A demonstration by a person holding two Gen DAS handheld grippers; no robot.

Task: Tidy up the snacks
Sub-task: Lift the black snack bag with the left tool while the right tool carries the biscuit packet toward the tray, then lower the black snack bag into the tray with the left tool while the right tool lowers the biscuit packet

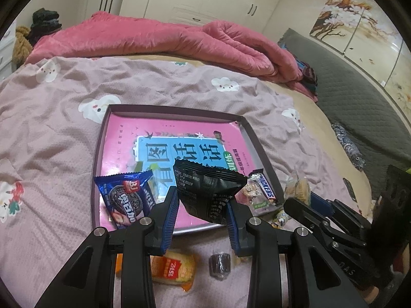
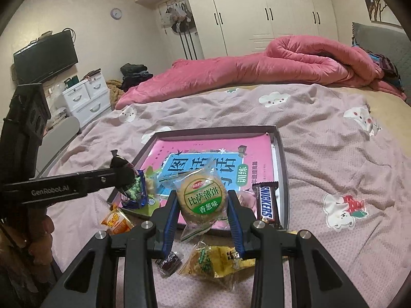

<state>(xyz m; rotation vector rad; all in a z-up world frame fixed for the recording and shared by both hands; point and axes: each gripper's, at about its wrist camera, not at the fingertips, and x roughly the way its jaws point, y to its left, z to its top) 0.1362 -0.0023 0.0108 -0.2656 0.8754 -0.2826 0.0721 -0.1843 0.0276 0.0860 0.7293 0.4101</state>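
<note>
crinkly black snack pouch point(image 1: 208, 192) clamped in left jaws; right jaws clamp round clear-wrapped biscuit point(image 2: 201, 199).

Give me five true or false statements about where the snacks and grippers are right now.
1. The left gripper holds a black packet. True.
2. The right gripper is empty. False: it grips a round biscuit pack.
3. The Snickers bar lies in the tray. True.
4. The Oreo pack lies on the pink quilt. False: it sits at the tray's near left corner.
5. The tray sits on a wooden table. False: it is on the bedsheet.
</note>
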